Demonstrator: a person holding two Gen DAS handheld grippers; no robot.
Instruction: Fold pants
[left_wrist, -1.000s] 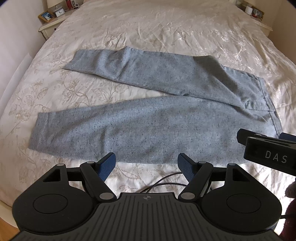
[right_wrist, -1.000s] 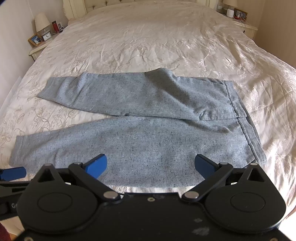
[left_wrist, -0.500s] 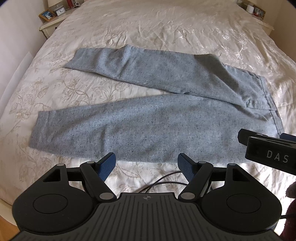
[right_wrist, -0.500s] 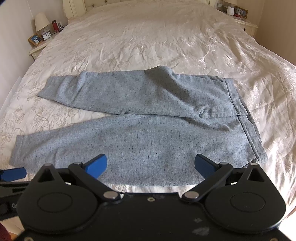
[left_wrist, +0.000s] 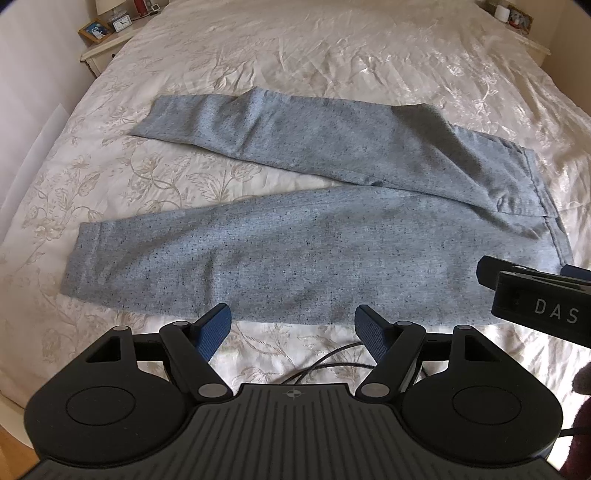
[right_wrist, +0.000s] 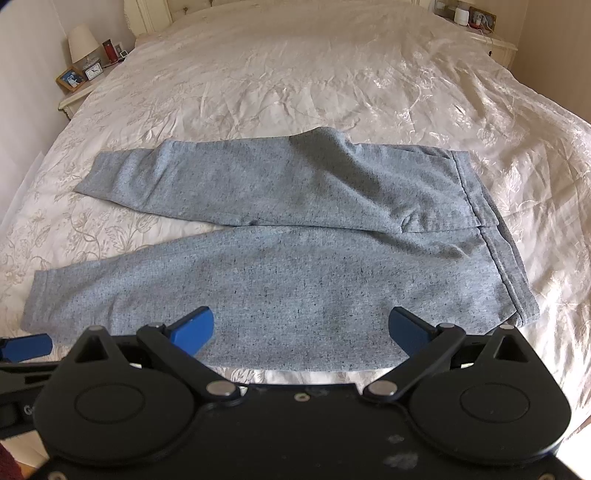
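— Both views have crept nearer the pants (left_wrist: 295, 254) spread on the bed (left_wrist: 332, 55)?
— Slightly. Left gripper (left_wrist: 291, 328) and right gripper (right_wrist: 301, 328) gape, empty. Soft, limp fabric; pinch the near hem and waistband.

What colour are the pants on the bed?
The pants are light grey-blue with dark speckles, clearest in the right wrist view.

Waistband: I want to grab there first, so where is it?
In both views the waistband lies at the pants' right end, just beyond the right gripper.
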